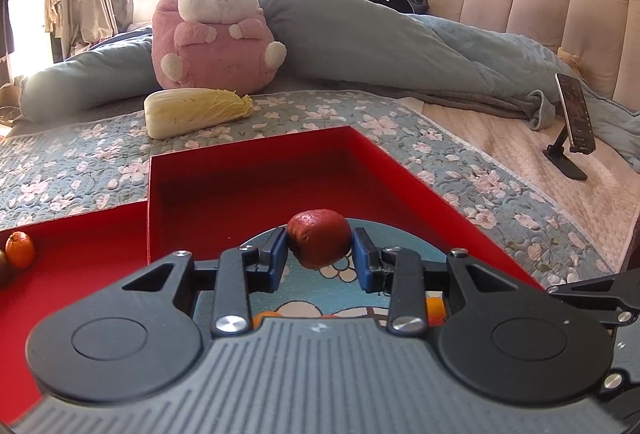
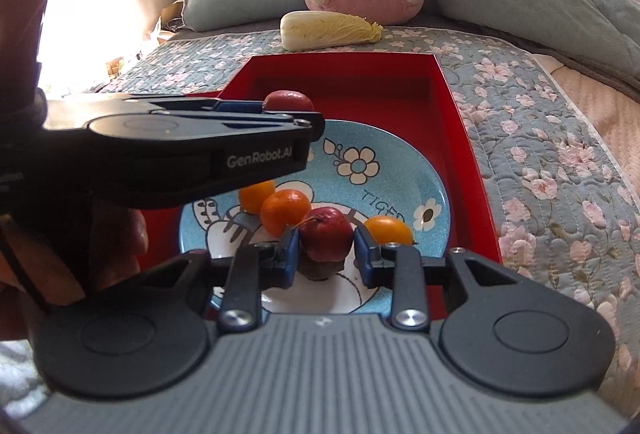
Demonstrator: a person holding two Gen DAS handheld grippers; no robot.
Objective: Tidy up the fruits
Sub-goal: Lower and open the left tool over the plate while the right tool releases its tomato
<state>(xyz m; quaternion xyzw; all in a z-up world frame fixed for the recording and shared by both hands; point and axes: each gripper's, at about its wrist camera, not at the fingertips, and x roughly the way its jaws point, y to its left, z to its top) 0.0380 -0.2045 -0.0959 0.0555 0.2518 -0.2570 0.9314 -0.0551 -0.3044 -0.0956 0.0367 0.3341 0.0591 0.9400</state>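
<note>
Right wrist view, near field: my right gripper point(image 2: 326, 248) is clamped on a small red fruit point(image 2: 325, 234), stem toward upper left of frame, held just above the blue plate point(image 2: 400, 189); its shadow falls on the plate directly below. I judge the coming move a straight drop. Three oranges point(image 2: 285, 211) lie on the plate just beyond and beside the held fruit, one touching or nearly touching it on the left, so I cannot tell the clearance there.

Mid field: my left gripper point(image 2: 288, 107) crosses in from frame left, jaws narrow and pinched on a darker red fruit point(image 1: 319, 242). From its own camera that fruit hangs over the plate's far edge, inside the red tray point(image 1: 256, 173).

Far field: one orange point(image 1: 20, 249) waits at left edge, on the lower red surface. Cabbage point(image 1: 198, 111) and plush toy point(image 1: 216, 33) lie on the bed beyond.
</note>
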